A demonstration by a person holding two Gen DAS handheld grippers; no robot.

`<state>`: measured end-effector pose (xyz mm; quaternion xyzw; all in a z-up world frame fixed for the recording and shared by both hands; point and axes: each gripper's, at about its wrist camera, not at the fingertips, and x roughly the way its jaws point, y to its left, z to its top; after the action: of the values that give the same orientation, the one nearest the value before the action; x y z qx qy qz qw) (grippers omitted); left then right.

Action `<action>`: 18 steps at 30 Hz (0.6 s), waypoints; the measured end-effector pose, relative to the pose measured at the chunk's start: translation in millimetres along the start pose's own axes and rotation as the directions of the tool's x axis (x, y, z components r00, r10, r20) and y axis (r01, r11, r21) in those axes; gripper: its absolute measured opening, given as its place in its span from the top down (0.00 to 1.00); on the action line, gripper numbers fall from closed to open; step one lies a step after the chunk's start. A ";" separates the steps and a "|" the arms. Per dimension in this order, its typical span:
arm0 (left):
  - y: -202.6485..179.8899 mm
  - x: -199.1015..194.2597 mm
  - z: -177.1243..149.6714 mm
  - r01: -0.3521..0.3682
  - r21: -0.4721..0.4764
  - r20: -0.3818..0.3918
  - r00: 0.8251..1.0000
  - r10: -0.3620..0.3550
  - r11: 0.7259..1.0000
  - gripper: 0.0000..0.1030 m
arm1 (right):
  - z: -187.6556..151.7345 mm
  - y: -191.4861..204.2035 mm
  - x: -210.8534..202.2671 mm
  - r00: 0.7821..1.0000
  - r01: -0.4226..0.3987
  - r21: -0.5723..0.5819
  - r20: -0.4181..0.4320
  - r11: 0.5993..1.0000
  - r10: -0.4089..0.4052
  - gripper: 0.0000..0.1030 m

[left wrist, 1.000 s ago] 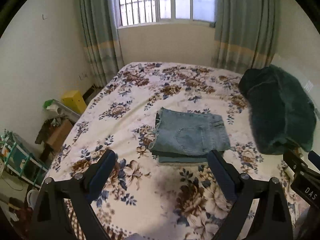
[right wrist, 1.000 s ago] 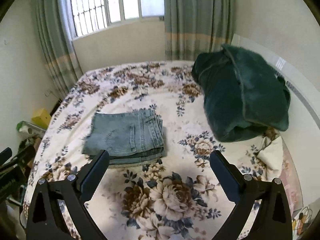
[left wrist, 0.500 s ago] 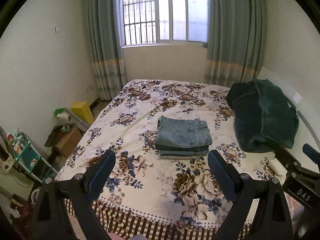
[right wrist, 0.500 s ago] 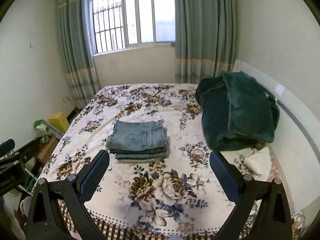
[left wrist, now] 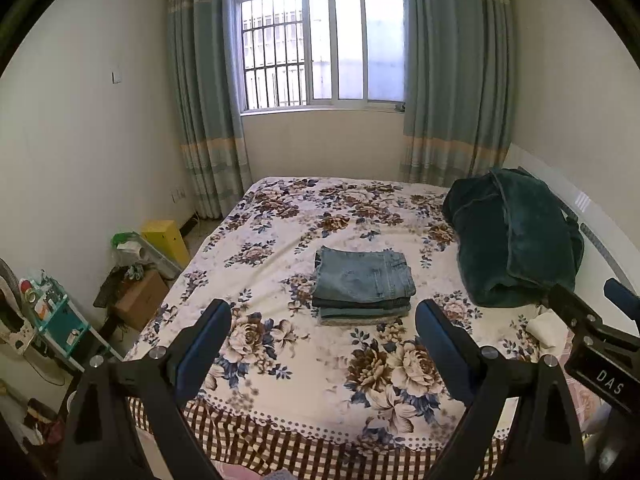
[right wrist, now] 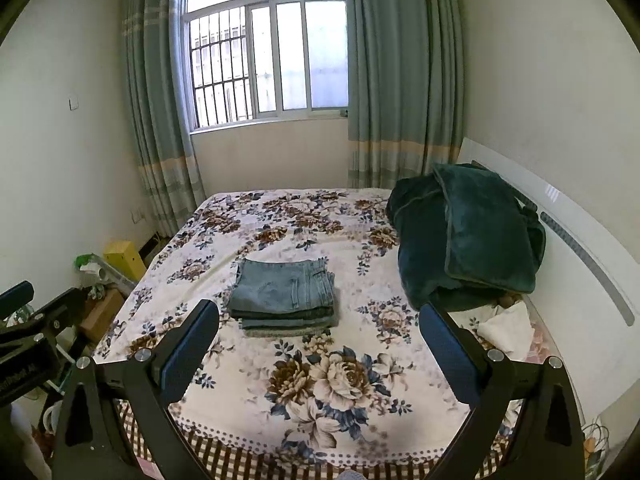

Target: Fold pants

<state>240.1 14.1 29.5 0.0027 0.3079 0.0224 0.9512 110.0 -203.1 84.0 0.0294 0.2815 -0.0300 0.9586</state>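
The blue denim pants lie folded in a neat stack in the middle of the floral bed; they also show in the right wrist view. My left gripper is open and empty, held back above the near edge of the bed, well short of the pants. My right gripper is open and empty at about the same distance. The right gripper's body shows at the right edge of the left wrist view, and the left gripper's body shows at the left edge of the right wrist view.
A dark green blanket is heaped on the bed's right side by the white headboard. Left of the bed stand a yellow box, a cardboard box and a cluttered shelf. A window with curtains is behind.
Both grippers have pulled back and up from the pants, which now look smaller and farther off. More of the room and the bed's near edge shows. Both stay open.
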 end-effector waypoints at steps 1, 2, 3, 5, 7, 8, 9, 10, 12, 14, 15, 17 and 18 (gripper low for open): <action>-0.1 -3.4 -1.1 -0.001 -0.001 0.000 1.000 0.001 1.000 0.09 | 0.1 -0.4 -0.1 1.000 -0.004 0.004 -0.001 1.000 0.004 0.01; -0.1 -4.9 -1.6 -0.003 0.001 0.001 1.000 0.003 1.000 0.09 | -0.8 -0.1 -2.5 1.000 -0.002 0.005 0.000 1.000 0.002 0.01; 0.2 -7.1 -2.1 -0.003 0.003 0.002 1.000 0.003 1.000 0.09 | 1.4 0.4 0.5 1.000 -0.001 0.002 0.001 1.000 0.001 0.01; 0.2 -8.8 -2.8 0.000 0.002 0.002 1.000 0.000 1.000 0.08 | 1.3 1.1 0.5 1.000 -0.007 0.005 -0.004 1.000 0.007 0.00; 1.1 -9.4 -2.6 0.006 -0.001 -0.005 1.000 -0.006 1.000 0.02 | 1.8 3.2 -0.2 1.000 -0.012 0.003 -0.007 1.000 0.012 0.00; 1.9 -9.4 -2.8 0.007 -0.004 -0.007 1.000 -0.007 1.000 0.00 | 2.2 4.0 -1.1 1.000 -0.011 0.000 -0.008 1.000 0.011 0.00; 2.0 -9.5 -2.2 0.007 -0.007 -0.006 1.000 -0.007 1.000 0.00 | 2.0 4.7 -2.6 1.000 -0.013 0.001 -0.008 1.000 0.013 0.00; 2.9 -9.4 -3.0 0.008 -0.005 -0.005 1.000 -0.008 1.000 0.00 | 2.5 5.5 -1.8 1.000 -0.015 0.000 -0.010 1.000 0.015 0.00; 4.0 -10.2 -2.8 0.003 -0.008 -0.005 1.000 -0.003 1.000 0.00 | 2.7 7.5 -1.6 1.000 -0.017 -0.003 -0.016 1.000 0.017 0.00; 5.0 -12.1 -2.7 0.003 -0.011 0.002 1.000 -0.002 1.000 0.00 | 2.2 8.5 -1.8 1.000 -0.018 -0.004 -0.019 1.000 0.018 0.00; 5.1 -12.6 -3.1 -0.002 -0.013 0.004 1.000 0.002 1.000 0.00 | 2.4 8.5 -1.6 1.000 -0.017 -0.006 -0.020 1.000 0.017 0.00; 5.1 -13.9 -3.6 -0.002 -0.017 0.007 1.000 0.002 1.000 0.00 | 2.6 7.6 -0.4 1.000 -0.019 -0.005 -0.023 1.000 0.019 0.00; 5.2 -13.9 -3.5 -0.004 -0.016 0.007 1.000 0.004 1.000 0.00 | 2.5 7.7 -1.1 1.000 -0.019 -0.006 -0.023 1.000 0.019 0.00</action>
<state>226.6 18.6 34.9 -0.0043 0.3044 0.0270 0.9522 111.0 -195.6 87.1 0.0293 0.2924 -0.0195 0.9557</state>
